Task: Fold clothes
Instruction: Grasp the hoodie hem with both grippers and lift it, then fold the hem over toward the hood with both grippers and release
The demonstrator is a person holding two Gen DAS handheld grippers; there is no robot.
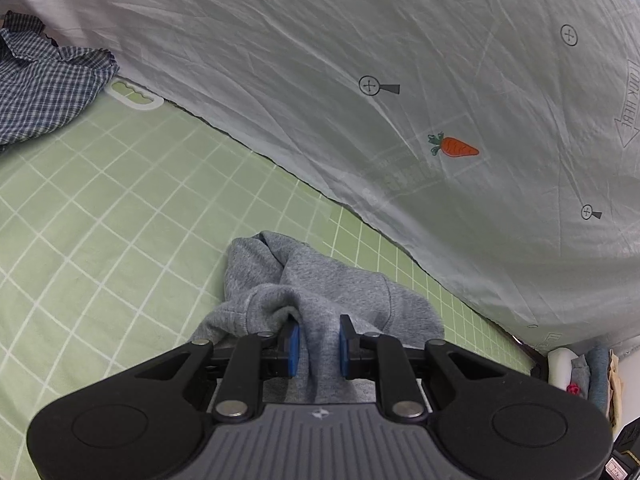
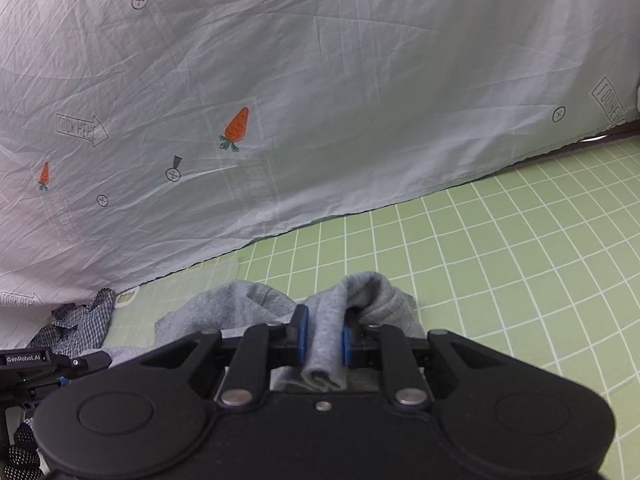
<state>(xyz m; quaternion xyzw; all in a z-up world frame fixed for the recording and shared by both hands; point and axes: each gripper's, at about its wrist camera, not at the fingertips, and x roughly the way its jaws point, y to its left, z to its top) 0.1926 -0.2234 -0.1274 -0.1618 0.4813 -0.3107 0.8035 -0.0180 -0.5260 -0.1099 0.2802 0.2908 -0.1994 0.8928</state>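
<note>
A grey sweatshirt (image 1: 316, 280) lies bunched on the green checked sheet (image 1: 120, 208). My left gripper (image 1: 319, 342) is shut on a fold of it, the blue pads (image 1: 294, 346) pressing the cloth from both sides. In the right wrist view the same grey sweatshirt (image 2: 372, 296) is pinched by my right gripper (image 2: 324, 340), a strip of fabric hanging down between its blue pads (image 2: 303, 336). The other gripper's black body (image 2: 44, 364) shows at the left edge of that view.
A white printed sheet with carrots (image 1: 400, 80) hangs as a backdrop behind the bed. A blue checked shirt (image 1: 44, 92) lies crumpled at the far left, seen also as a checked shirt (image 2: 80, 324) in the right view. Folded items (image 1: 584, 372) sit beyond the bed's right edge.
</note>
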